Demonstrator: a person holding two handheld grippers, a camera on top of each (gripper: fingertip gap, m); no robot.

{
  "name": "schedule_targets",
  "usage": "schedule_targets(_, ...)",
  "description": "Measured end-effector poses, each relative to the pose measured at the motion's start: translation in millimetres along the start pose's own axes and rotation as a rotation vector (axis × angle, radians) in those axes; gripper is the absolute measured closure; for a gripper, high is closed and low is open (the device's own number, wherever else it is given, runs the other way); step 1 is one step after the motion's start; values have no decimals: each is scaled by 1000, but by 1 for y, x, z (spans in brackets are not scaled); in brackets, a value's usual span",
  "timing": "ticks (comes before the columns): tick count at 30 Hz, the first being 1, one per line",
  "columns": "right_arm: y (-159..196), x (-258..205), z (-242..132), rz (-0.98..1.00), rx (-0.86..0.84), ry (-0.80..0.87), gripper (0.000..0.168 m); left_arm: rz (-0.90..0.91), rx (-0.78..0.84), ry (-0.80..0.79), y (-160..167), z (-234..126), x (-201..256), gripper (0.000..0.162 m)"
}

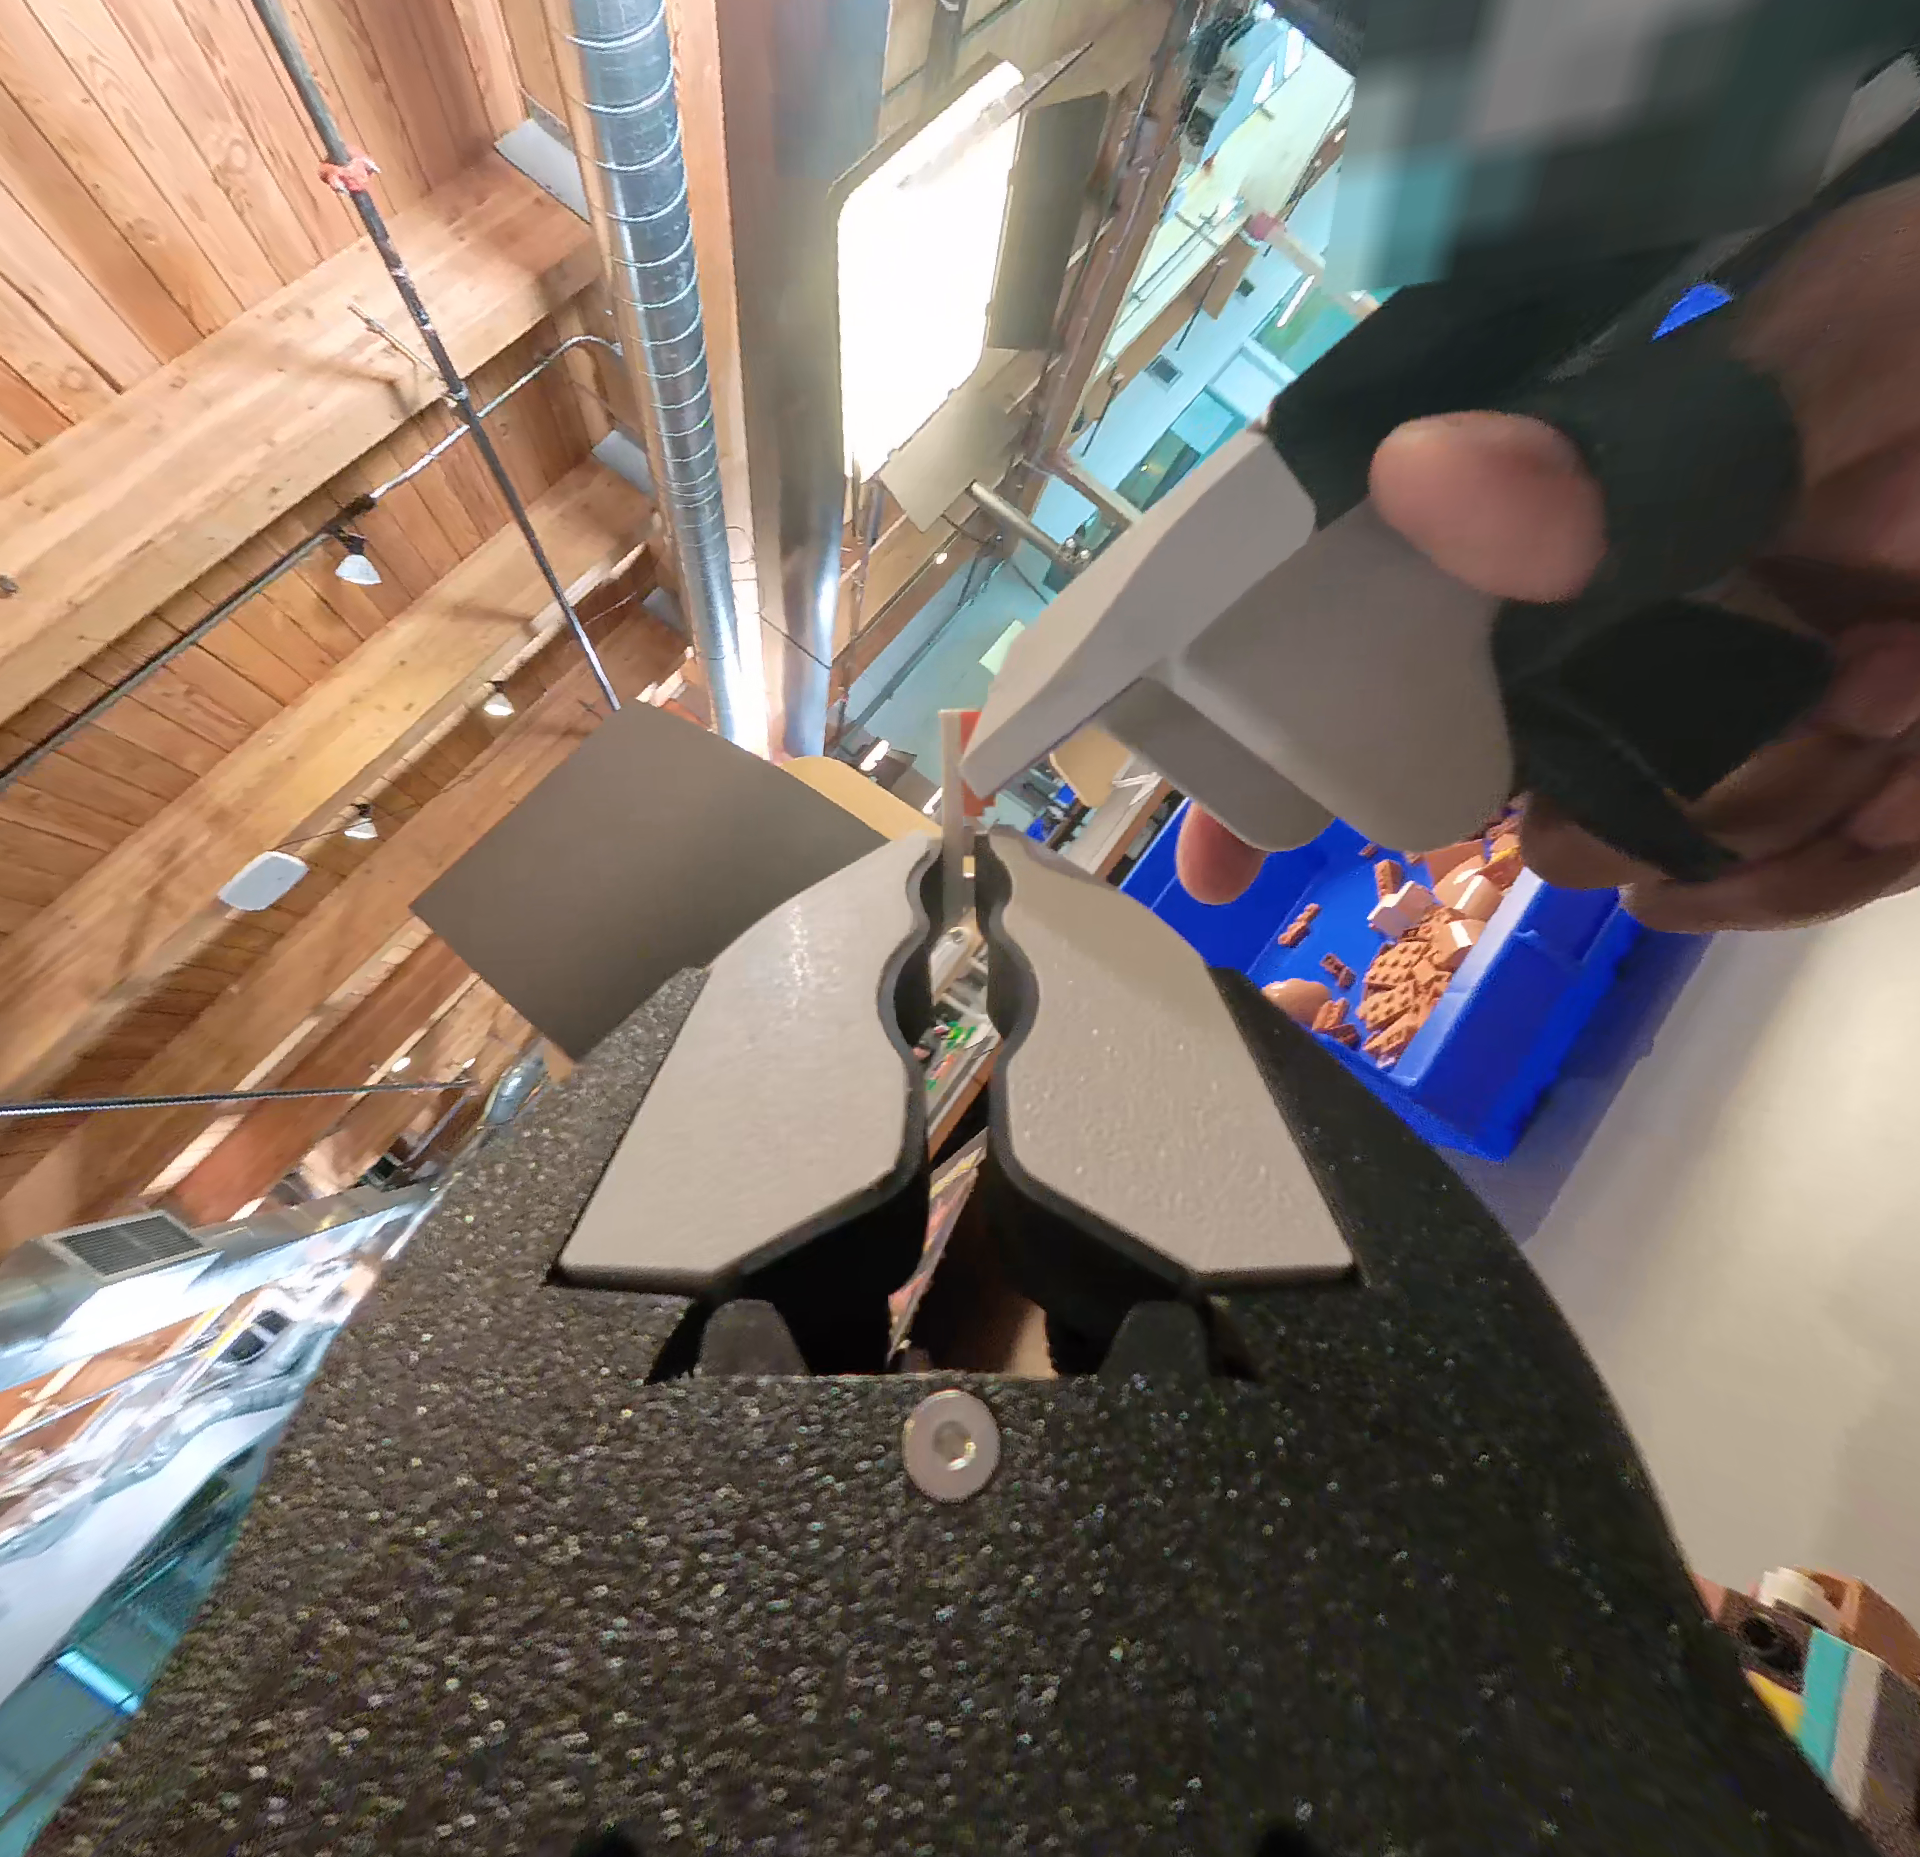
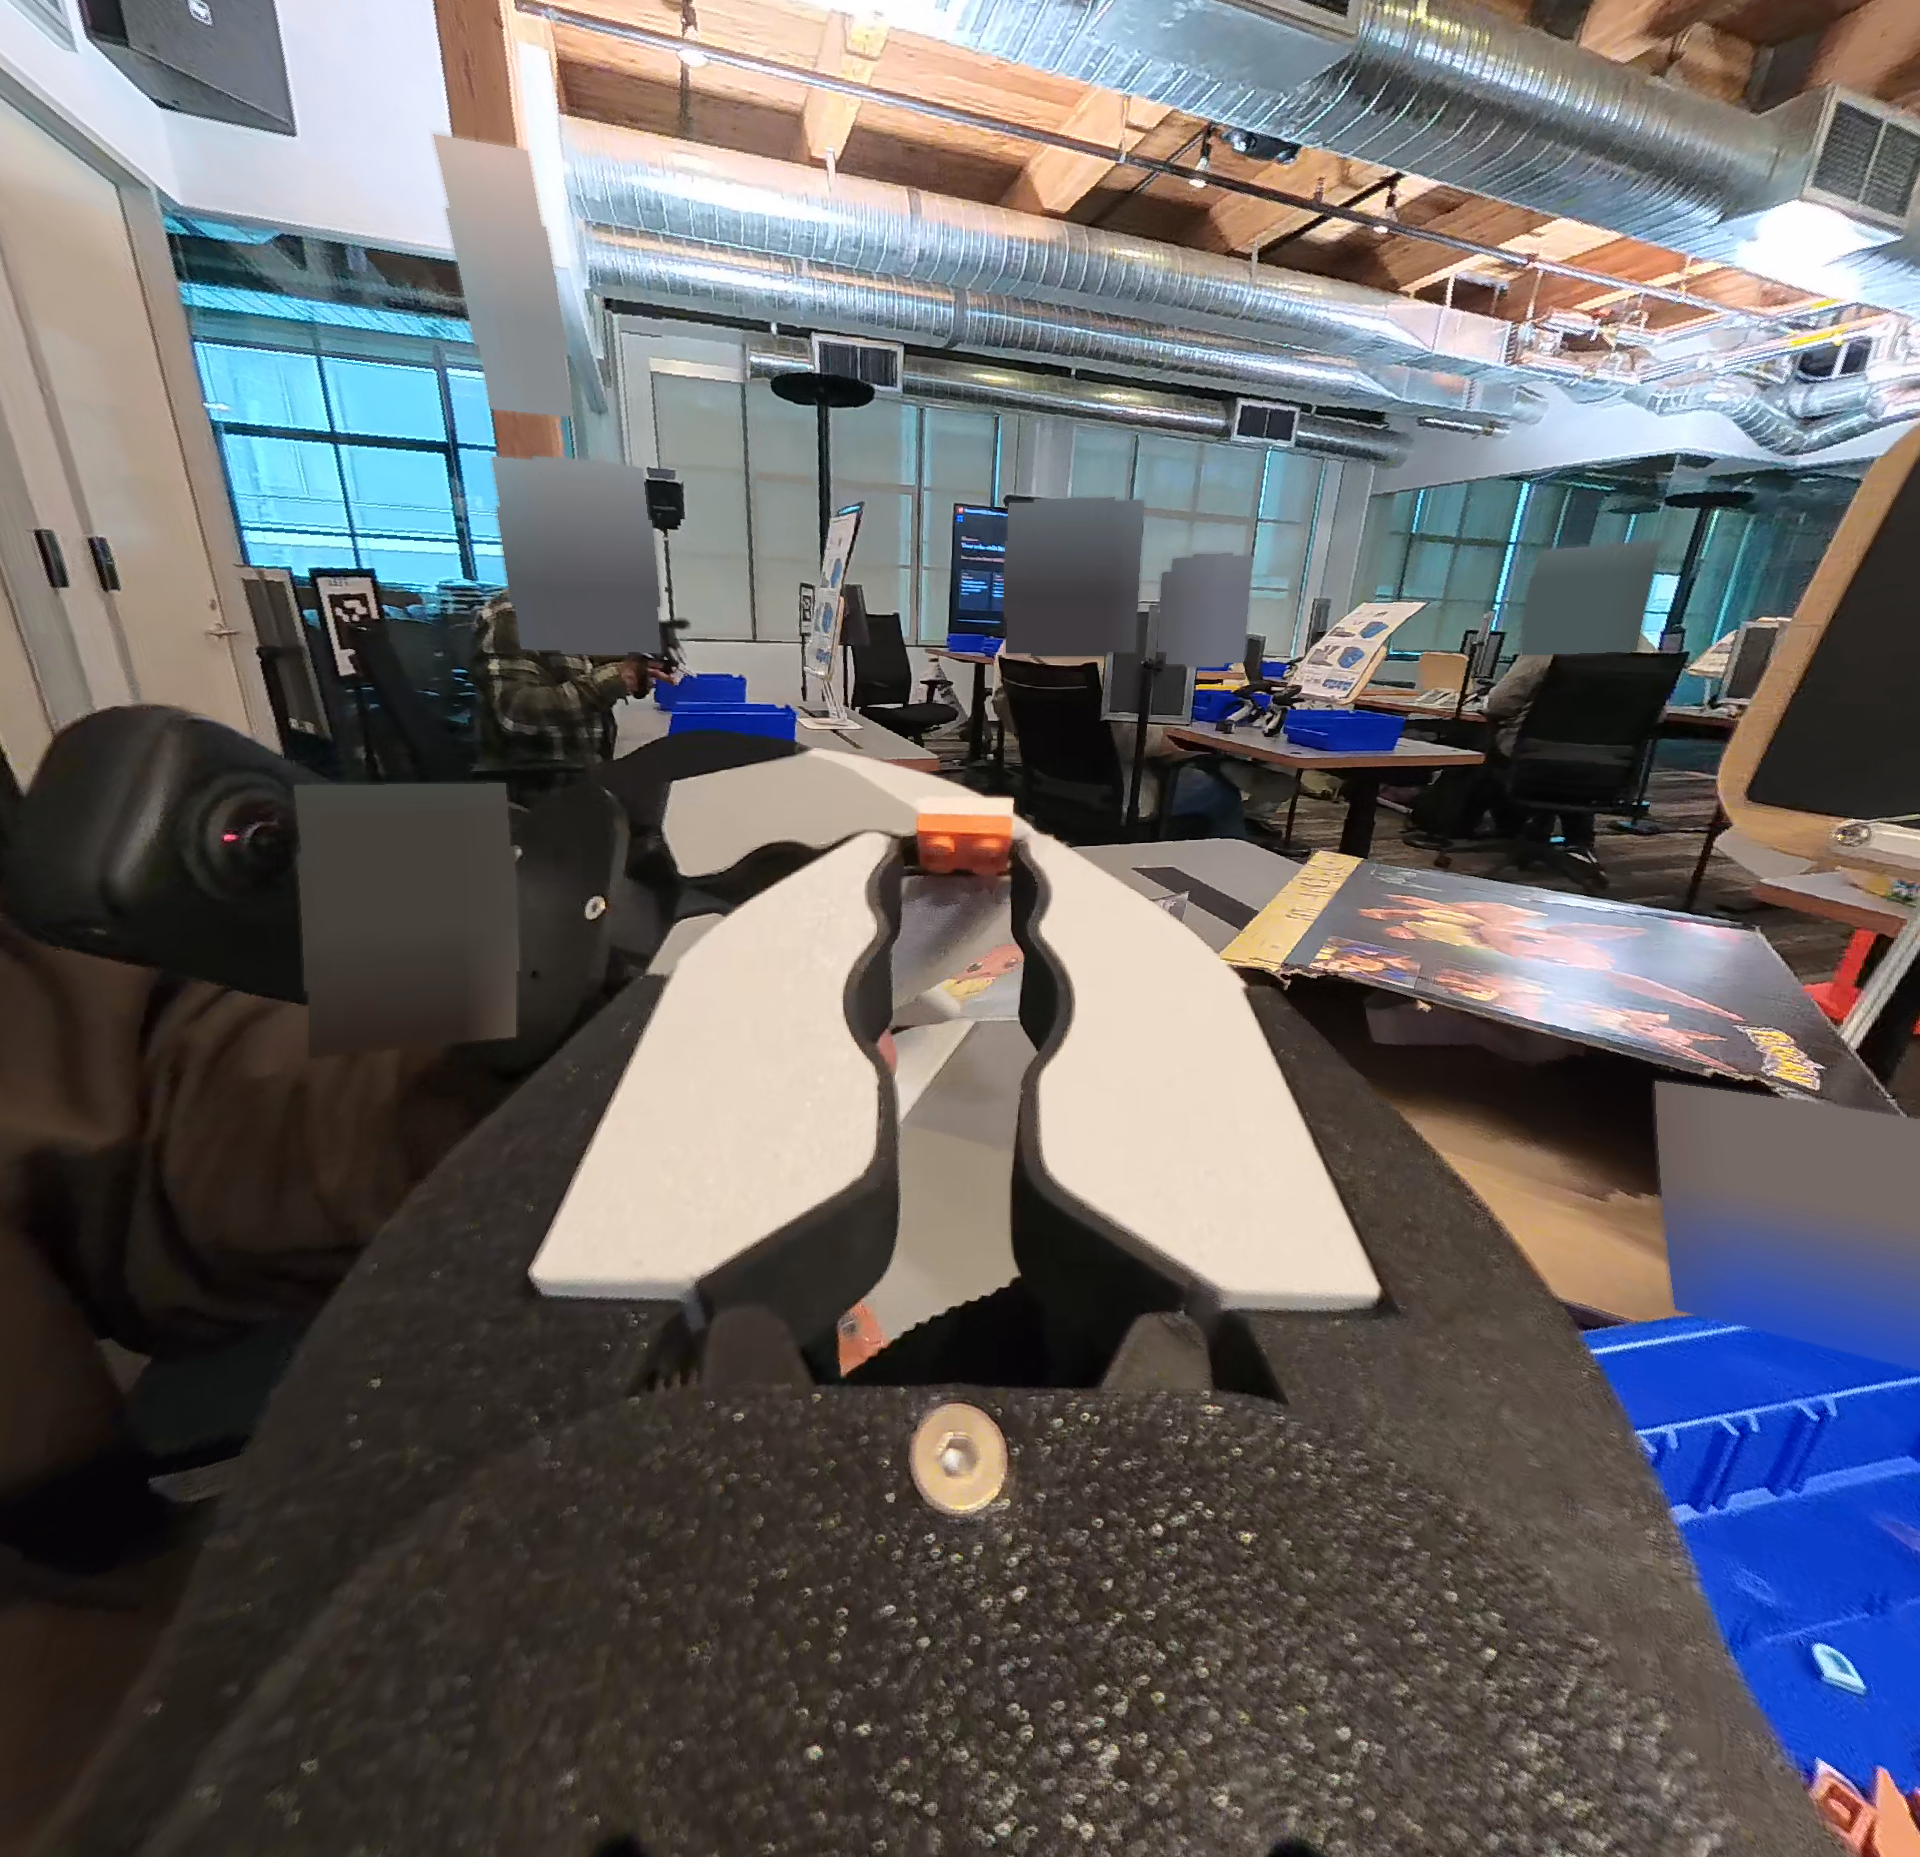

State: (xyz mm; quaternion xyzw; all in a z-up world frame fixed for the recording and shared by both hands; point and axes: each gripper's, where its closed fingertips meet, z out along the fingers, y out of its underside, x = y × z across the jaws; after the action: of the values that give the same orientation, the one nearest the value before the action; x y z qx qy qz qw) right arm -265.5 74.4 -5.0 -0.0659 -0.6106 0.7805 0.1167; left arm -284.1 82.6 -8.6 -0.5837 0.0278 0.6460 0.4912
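My left hand-held gripper [image 1: 958, 857] pinches a thin grey plastic strip [image 1: 952, 799] upright, while my right hand-held gripper [image 2: 961, 851] clamps a small orange studded brick [image 2: 962, 839] steady at its tips.

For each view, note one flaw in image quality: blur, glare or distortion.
Left wrist view: the gloved hand is soft with blur, and the skylight is blown out white. Right wrist view: wide-angle bending curves the ceiling ducts, though the orange brick stays sharp.

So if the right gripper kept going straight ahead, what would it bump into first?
Probably the left gripper, whose grey fingers sit just beyond the orange brick the right gripper pinches, though depth is hard to judge.
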Motion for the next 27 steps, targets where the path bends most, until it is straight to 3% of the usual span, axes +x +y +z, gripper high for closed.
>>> schedule_targets(13, -3, -3, 1, -70, 15, 32, 152, 77, 0, -21, -4, -3, 1, 157)
schedule_targets(22, -2, -13, -7, -263, -46, -53, 152, -227, 112, 190, -15, -9, 6, 157)
schedule_targets(27, 2, -4, -7, -279, -83, -23, 152, -326, 121, 226, -11, -8, 0, 157)
